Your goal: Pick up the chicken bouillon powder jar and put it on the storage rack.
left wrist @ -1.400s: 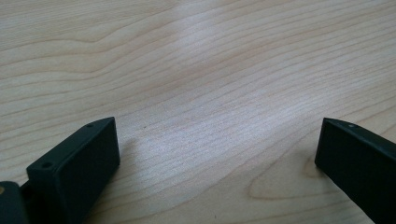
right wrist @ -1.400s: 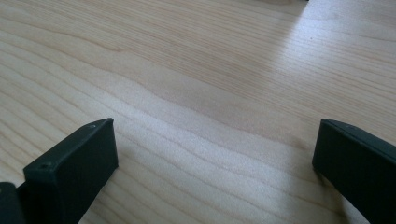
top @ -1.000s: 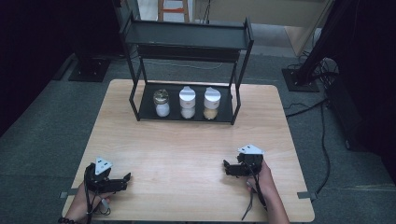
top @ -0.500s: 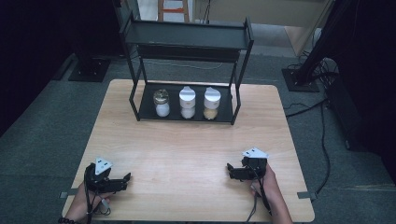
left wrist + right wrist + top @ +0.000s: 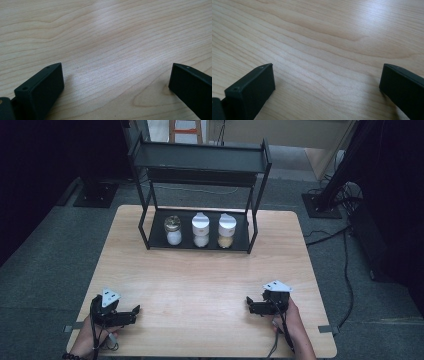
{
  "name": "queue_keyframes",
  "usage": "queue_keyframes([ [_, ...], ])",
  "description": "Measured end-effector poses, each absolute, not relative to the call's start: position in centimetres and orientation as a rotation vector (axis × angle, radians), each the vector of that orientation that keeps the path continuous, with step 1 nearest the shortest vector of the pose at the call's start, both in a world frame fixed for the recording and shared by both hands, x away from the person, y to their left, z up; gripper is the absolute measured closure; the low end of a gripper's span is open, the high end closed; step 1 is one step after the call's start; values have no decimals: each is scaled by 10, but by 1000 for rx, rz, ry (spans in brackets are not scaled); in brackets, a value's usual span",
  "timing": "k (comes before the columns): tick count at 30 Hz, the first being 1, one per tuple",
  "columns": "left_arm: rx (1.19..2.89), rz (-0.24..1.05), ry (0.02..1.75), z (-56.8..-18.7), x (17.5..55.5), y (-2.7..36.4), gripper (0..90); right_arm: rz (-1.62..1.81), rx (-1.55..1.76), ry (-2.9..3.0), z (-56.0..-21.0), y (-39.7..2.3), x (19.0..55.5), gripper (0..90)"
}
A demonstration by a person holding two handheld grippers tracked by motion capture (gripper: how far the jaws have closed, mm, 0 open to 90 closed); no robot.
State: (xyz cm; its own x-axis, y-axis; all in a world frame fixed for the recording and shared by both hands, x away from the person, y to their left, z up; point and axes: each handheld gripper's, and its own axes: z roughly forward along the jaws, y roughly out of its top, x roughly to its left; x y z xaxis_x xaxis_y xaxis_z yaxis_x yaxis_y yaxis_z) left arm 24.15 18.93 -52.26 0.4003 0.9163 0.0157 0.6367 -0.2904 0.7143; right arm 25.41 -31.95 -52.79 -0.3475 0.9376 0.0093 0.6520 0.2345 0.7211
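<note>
We rest the left claw and right claw wide and empty at the frame's bottom; the three jars wait upper centre in the rack across the counter.

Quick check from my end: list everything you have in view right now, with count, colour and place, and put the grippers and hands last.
Light wooden table: one, pale wood, centre of the high view.
Black metal two-tier rack: one, black, far middle of the table.
Clear glass jar with a metal lid: one, white contents, left spot on the rack's bottom tray.
White-capped jar of white contents: one, middle spot.
White-capped jar of tan contents: one, right spot.
Left gripper: one, black with a grey plate, near left of the table, jaws wide apart over bare wood.
Right gripper: one, same build, near right, jaws wide apart.
Hands: two, left hand, right hand, at the near edge.
</note>
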Motion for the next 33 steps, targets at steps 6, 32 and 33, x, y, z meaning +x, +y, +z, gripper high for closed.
queue_keyframes([
  [6,2033,573,1320,-523,242,189,0,894,1465,2078,-528,-327,249,0],
  [32,2031,574,1322,-523,241,189,0,874,1512,2034,-528,-367,225,0],
  [33,2031,574,1321,-523,241,189,0,874,1513,2031,-529,-369,224,0],
])
